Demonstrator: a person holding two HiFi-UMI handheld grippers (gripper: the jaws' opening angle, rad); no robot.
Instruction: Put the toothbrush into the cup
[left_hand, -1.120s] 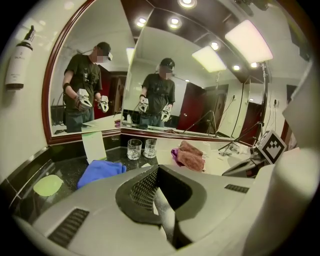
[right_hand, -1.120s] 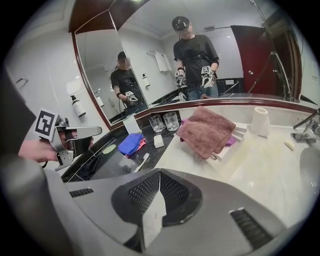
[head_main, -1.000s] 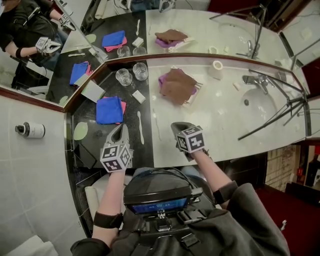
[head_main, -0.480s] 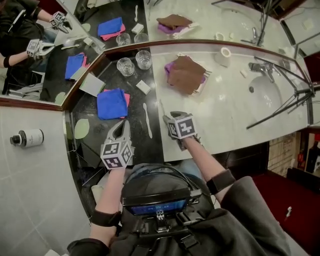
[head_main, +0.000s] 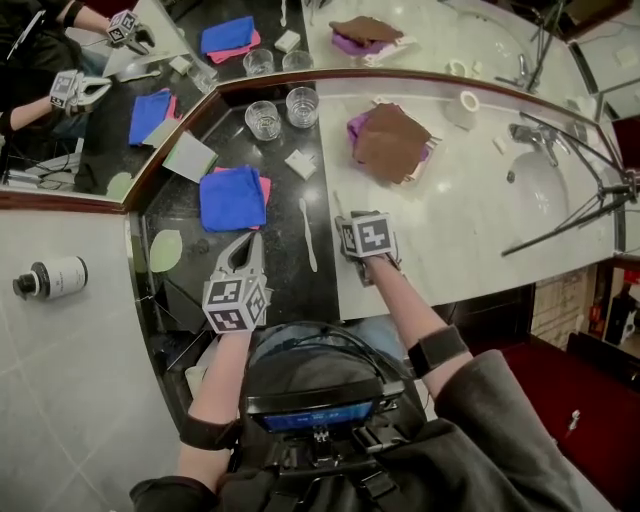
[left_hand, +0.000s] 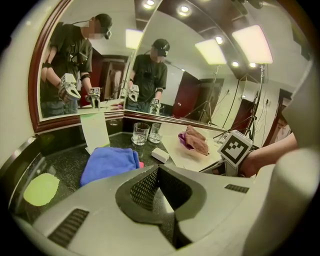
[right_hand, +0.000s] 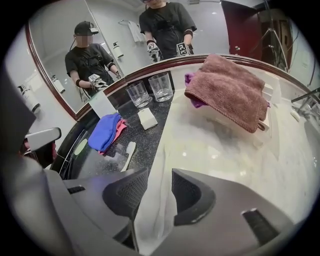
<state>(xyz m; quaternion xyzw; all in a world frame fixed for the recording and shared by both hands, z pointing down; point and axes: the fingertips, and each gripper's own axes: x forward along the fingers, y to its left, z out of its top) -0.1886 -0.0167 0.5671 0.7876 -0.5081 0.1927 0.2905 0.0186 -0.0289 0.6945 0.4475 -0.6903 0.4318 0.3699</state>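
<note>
- toothbrush: white, slim, lies flat on dark speckled counter. Long axis runs twd the mirror, wider end on the mirror side. Sits close to the seam w/ the pale marble top.
- cup A: clear glass tumbler, upright, looks empty, on same dark top close to mirror.
- cup B: same type, upright, looks empty, just beside cup A on its right. Both well apart from toothbrush.

Right gripper hides the toothbrush handle's near end; bristles too small.
</note>
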